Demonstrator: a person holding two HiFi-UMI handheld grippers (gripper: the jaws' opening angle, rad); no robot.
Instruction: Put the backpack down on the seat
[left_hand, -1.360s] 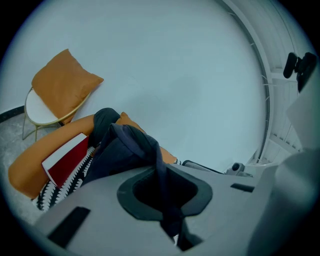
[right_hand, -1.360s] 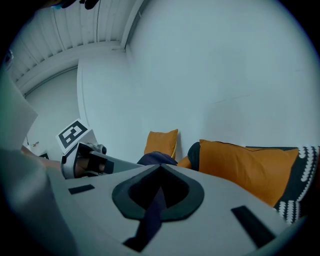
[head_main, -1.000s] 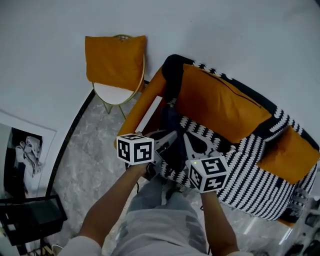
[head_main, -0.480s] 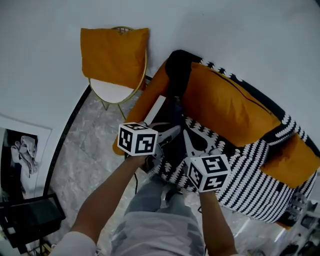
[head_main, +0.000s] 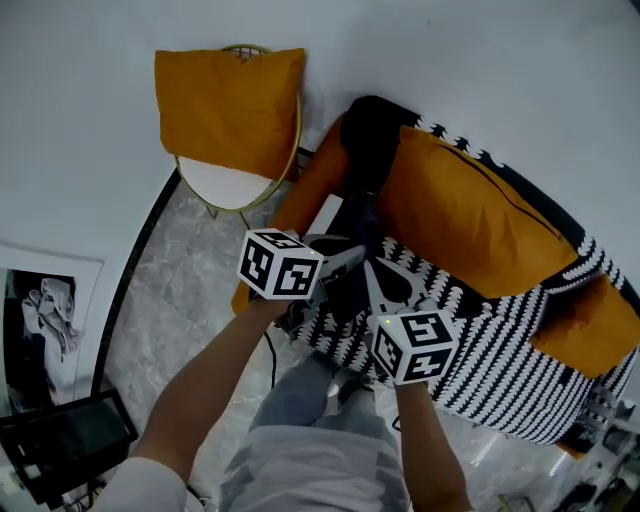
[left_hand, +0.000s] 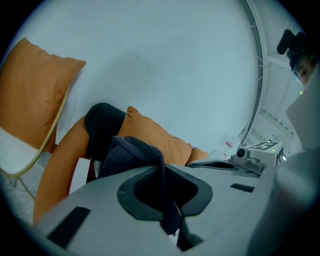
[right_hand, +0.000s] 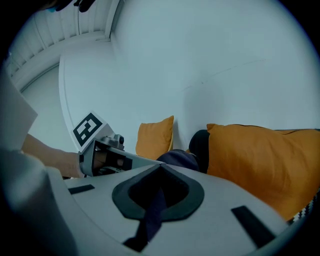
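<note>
- Navy fabric backpack (head_main: 347, 292) hangs between both grippers over the left end of the black-and-white striped sofa seat (head_main: 492, 352), in front of a large orange cushion (head_main: 468, 222).
- Left gripper (left_hand: 163, 168) pinches a navy strap of it.
- Right gripper (right_hand: 160, 169) pinches another strap.
</note>
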